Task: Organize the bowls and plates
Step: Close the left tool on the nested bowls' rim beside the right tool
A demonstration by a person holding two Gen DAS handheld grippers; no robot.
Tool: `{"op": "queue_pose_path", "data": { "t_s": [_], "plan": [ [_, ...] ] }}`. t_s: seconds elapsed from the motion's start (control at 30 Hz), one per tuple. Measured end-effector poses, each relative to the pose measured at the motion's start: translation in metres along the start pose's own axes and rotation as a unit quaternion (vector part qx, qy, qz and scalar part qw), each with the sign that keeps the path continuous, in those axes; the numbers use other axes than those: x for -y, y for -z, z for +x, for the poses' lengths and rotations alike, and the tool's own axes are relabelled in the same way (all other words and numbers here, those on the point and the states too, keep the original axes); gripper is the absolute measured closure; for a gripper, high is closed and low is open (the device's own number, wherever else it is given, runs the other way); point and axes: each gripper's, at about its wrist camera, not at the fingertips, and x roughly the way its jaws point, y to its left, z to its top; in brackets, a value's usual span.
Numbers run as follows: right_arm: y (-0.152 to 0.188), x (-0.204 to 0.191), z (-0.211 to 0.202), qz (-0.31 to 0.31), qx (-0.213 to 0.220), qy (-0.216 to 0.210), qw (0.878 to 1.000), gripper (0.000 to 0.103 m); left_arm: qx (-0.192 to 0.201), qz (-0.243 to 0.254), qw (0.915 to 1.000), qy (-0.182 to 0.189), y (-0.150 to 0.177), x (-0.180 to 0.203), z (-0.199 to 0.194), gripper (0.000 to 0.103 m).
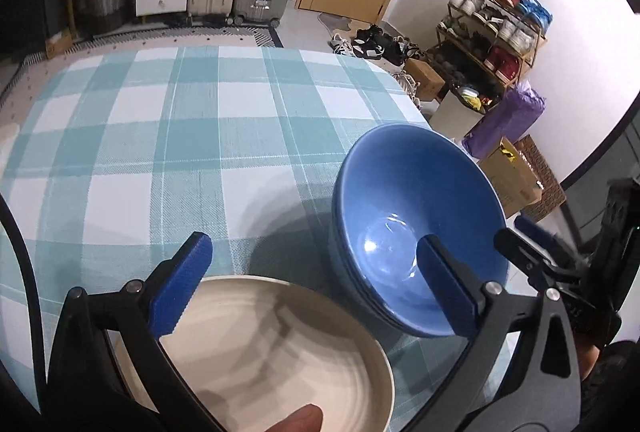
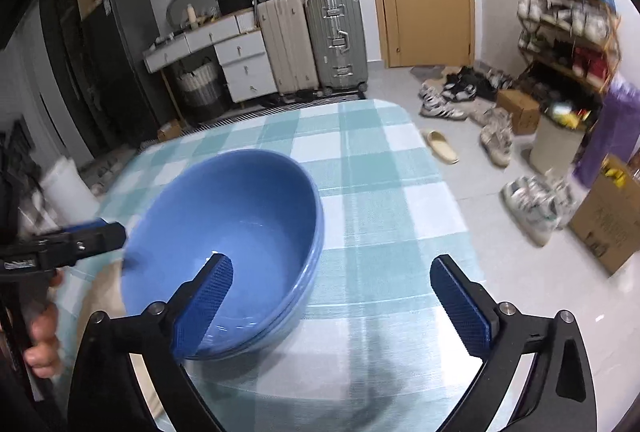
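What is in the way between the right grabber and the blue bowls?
Nothing visible. The open right gripper sits right at the stacked glossy blue bowls, one finger already over the rim, on the teal checked tablecloth.

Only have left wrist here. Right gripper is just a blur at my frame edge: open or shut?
Observer: Open. The right gripper has its fingers wide apart and holds nothing.
Operator: Where is it relative to the bowls?
Observer: It is at their near right side. One finger shows in front of the inside of the bowls, and the other is over the tablecloth. I cannot tell whether it touches them.
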Motion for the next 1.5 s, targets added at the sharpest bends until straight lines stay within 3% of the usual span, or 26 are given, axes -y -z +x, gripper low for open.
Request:
{"op": "queue_pose_path", "data": {
  "t_s": [0.27,0.4,0.57,0.7,0.8,0.97,1.5],
  "plan": [
    [0.009,0.015,0.020,0.083,-0.009,-0.074,0.994,0.002,-0.010,-0.043,0.9990,-0.004,0.004,-0.012,0.029,0.002],
    [0.010,0.012,0.026,0.086,-0.011,-0.086,0.992,0.007,-0.029,-0.041,0.9987,0.007,0.005,-0.007,0.042,0.019],
    [0.010,0.007,0.037,0.086,-0.026,-0.102,0.991,0.029,-0.036,-0.022,0.9988,0.024,0.008,0.009,0.052,0.034],
    [0.011,0.004,0.040,0.085,-0.028,-0.109,0.990,0.036,-0.038,-0.005,0.9987,0.032,0.010,0.021,0.055,0.051],
    [0.011,0.002,0.039,0.080,-0.027,-0.112,0.990,0.047,-0.046,0.001,0.9982,0.037,0.011,0.029,0.059,0.062],
    [0.011,0.001,0.036,0.078,-0.023,-0.106,0.991,0.064,-0.043,0.009,0.9987,0.025,0.011,0.031,0.060,0.065],
    [0.011,-0.003,0.033,0.061,-0.016,-0.084,0.994,0.066,-0.035,0.027,0.9990,0.000,0.014,0.038,0.052,0.067]
  ]
}}
